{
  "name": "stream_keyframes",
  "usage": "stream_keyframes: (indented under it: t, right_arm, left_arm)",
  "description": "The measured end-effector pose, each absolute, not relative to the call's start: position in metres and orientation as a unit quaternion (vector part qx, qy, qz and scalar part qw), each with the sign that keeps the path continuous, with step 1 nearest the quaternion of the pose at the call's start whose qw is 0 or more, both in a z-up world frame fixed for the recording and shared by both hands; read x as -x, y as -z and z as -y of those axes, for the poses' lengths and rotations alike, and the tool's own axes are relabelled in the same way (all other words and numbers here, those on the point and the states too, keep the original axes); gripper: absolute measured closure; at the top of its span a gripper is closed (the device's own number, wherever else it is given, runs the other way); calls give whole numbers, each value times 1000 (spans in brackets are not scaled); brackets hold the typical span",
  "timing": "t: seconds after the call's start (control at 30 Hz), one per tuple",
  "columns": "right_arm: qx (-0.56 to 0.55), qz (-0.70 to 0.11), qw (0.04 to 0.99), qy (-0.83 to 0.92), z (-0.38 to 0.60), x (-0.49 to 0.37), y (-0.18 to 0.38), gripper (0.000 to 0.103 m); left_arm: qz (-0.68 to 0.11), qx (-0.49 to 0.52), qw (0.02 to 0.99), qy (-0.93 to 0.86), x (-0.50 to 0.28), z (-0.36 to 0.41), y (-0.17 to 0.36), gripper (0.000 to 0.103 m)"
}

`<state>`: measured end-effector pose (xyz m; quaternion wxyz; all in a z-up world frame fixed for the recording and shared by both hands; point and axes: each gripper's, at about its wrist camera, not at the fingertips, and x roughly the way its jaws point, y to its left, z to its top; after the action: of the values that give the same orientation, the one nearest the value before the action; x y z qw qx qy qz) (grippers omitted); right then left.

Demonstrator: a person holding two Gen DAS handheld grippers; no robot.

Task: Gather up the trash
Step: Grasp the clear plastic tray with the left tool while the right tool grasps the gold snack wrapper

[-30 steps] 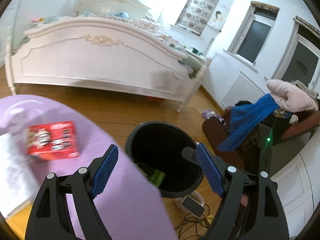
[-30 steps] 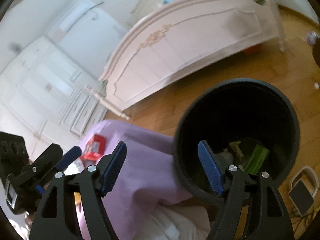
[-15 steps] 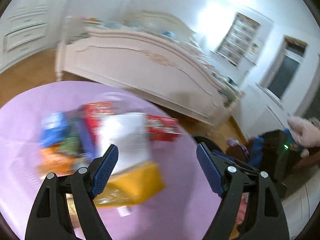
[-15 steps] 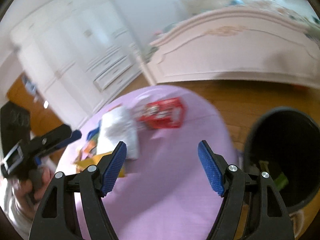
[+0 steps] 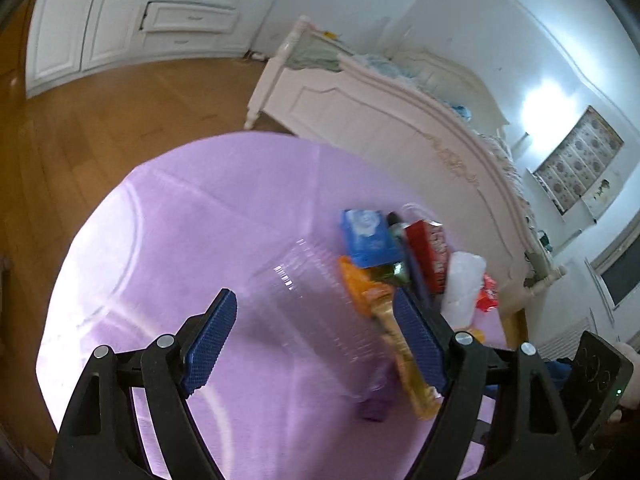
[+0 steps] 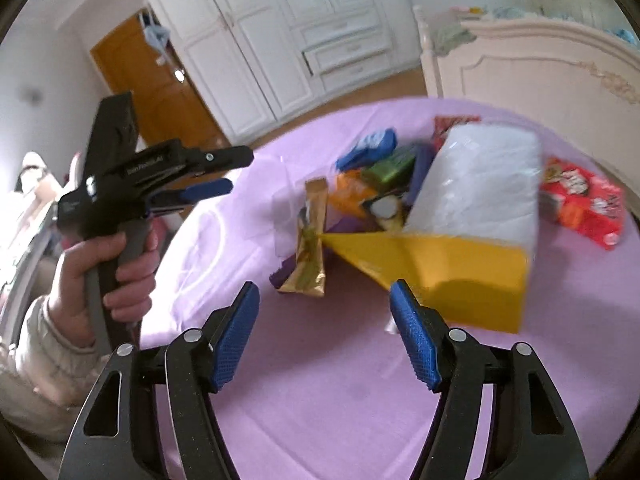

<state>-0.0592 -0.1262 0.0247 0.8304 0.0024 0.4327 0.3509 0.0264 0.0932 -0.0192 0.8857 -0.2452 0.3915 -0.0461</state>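
A pile of trash [image 6: 400,200] lies on a round table with a purple cloth [image 6: 320,400], ahead of both claws. The right claw [image 6: 325,332] is empty, jaws closing on nothing. The left claw [image 5: 316,340] gapes wide, empty, above a clear plastic container [image 5: 316,300]. The pile: yellow envelope [image 6: 452,276], white packet [image 6: 480,184], red box [image 6: 584,204], gold wrapper [image 6: 310,240], blue packet [image 5: 368,236].

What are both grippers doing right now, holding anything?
Left gripper: jaws open, holding nothing, above the round purple-covered table.
Right gripper: jaws closing with nothing between them, holding nothing.
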Motion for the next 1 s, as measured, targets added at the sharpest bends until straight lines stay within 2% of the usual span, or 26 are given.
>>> stream_keyframes:
  t: [0.13,0.2,0.33,0.57,0.63,0.67,0.77,1.0]
  right_arm:
    - [-4,-455,820,-348,113,43,-16,46]
    - [-6,-458,817,-352,104,38,-16,46]
    - [-2,-459,816,-352,92,33,-16,46]
    - [16,-467,815,-343,69,23,-4,63]
    - [17,-469,815,-341,68,22,-2,68]
    - [16,-470,814,-341,68,21,0,74]
    - [4,-471,810,-349,73,23,1,83]
    - [-25,-444,813,-375,89,36,-15,86]
  left_arm:
    - [-405,247,879,41,-30,-98,30,25]
    - [-408,244,879,42,-32,-101,34,25]
    - [-426,243,871,40,-36,-104,45,46]
    - [-431,229,872,29,-41,-109,54,70]
    - [-431,226,874,23,-41,-114,57,86]
    - [-430,222,875,21,-40,-115,58,90]
    - [-426,229,875,28,-41,-119,59,92]
    - [-391,238,888,50,-32,-121,43,100]
